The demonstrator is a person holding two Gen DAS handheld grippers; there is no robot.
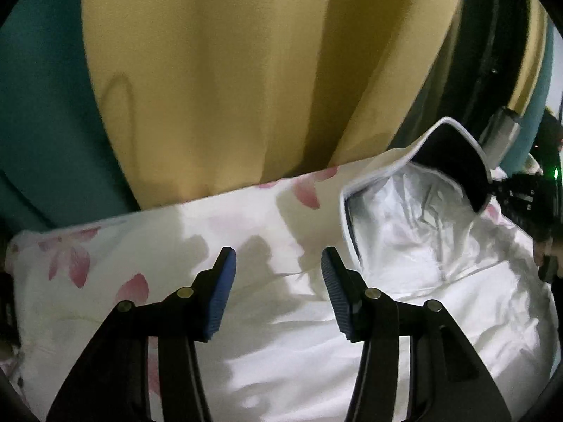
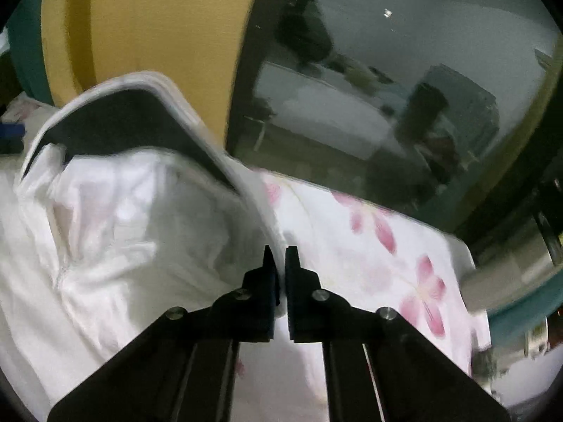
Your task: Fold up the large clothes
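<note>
A white hooded jacket [image 1: 404, 232] lies rumpled on a bed. Its hood [image 1: 454, 154] stands lifted and shows a dark lining. My left gripper [image 1: 278, 256] is open with blue pads, hovering over the jacket's left edge and the sheet, with nothing between its fingers. In the right wrist view the jacket [image 2: 123, 218] fills the left side. The hood's white rim [image 2: 262, 211] runs down into my right gripper [image 2: 280, 256], which is shut on that rim and holds the hood [image 2: 140, 123] up.
The bed has a white sheet with pink flowers [image 1: 70, 263] [image 2: 387, 246]. A yellow curtain [image 1: 228, 88] and a teal panel [image 1: 42, 105] stand behind it. A dark window pane [image 2: 387, 88] is at the right, and the bed's edge [image 2: 468, 267] drops off there.
</note>
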